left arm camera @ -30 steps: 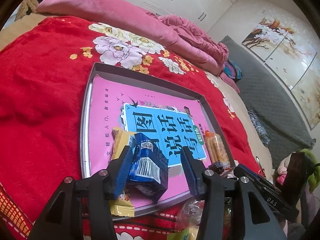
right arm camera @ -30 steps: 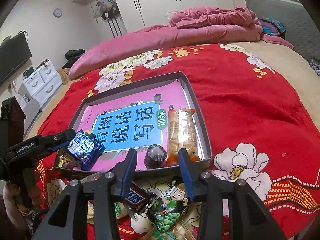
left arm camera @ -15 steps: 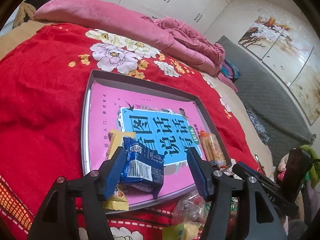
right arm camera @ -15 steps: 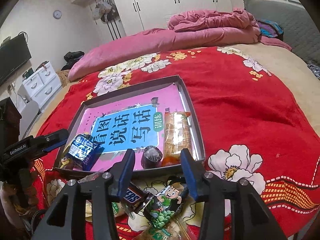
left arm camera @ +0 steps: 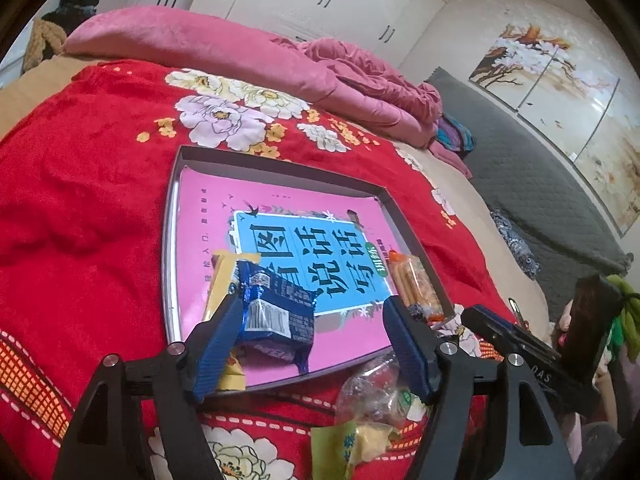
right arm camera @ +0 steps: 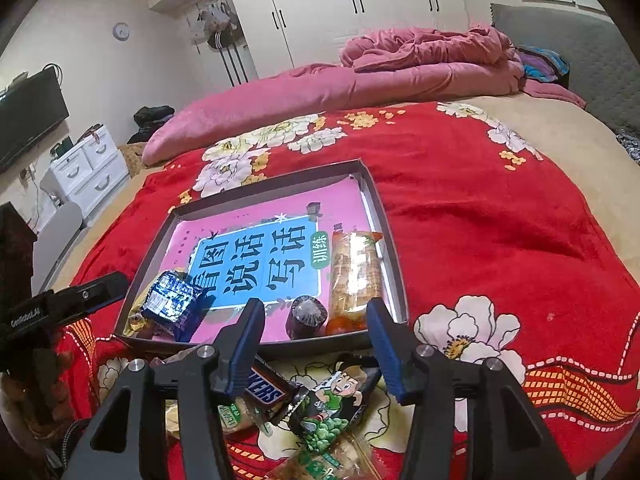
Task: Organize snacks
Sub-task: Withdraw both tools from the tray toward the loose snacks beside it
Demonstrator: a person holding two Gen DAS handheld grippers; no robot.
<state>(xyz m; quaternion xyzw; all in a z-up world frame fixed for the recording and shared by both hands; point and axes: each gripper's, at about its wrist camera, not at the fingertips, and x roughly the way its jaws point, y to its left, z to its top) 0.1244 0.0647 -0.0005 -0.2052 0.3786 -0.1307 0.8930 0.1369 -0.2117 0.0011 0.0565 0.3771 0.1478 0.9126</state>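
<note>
A: Left gripper (left arm camera: 312,344)?
B: Jaws wide, just been opening. Blue pack (left arm camera: 276,312) lies in the tray (left arm camera: 172,216), against the left pad only, not gripped.
A: Right gripper (right arm camera: 316,344)?
B: Opening too, partway, nothing pinched. Hangs over the Snickers (right arm camera: 268,390) outside the tray.

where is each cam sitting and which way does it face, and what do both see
Left wrist view: sits behind the left tool, looking down across the tray to the wall panels; its fingers are open beside the blue packet, and the right tool shows at right.
Right wrist view: sits behind the right tool, open above loose snacks, facing the wardrobes; the left tool shows at left.
Shared: the tray, blue packet, cracker pack and red blanket.
</note>
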